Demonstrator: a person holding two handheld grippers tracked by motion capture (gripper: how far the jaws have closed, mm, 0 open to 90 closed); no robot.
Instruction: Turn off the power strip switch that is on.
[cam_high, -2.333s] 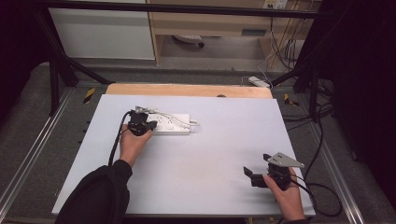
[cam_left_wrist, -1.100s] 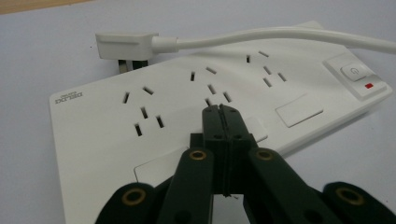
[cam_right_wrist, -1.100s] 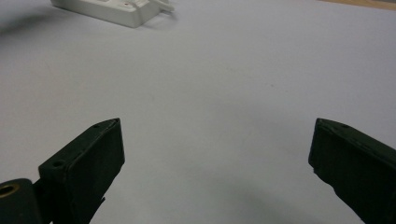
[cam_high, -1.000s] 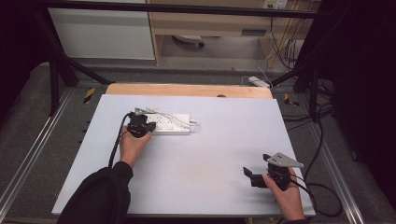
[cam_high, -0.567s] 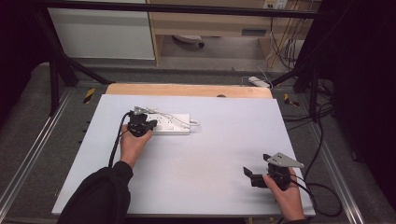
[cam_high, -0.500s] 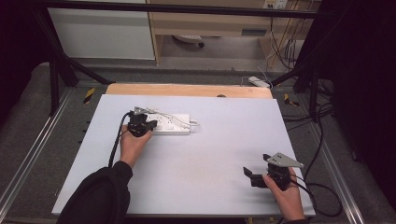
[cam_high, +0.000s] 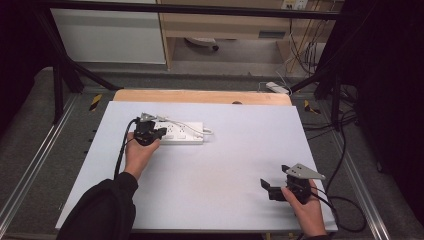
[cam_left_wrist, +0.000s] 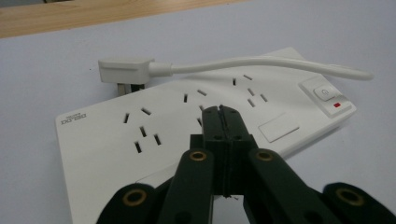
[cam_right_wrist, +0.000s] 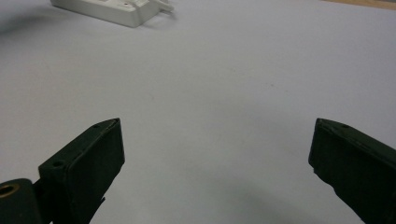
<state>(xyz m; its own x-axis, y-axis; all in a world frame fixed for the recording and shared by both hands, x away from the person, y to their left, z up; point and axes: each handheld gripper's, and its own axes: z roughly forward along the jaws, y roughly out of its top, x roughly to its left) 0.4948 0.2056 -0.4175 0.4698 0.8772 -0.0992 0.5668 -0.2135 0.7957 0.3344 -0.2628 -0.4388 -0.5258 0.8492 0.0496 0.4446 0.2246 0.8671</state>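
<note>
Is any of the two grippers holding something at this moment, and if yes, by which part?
Nothing is held. The left gripper is shut with nothing between its jaws, over the power strip. The right gripper is open over the bare table.

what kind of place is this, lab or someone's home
Most likely a lab or data-recording workspace: a white table inside a black metal frame, loose cables behind it, and a handheld right gripper.

Power strip (cam_right_wrist: 112, 10) cut at top edge
</note>
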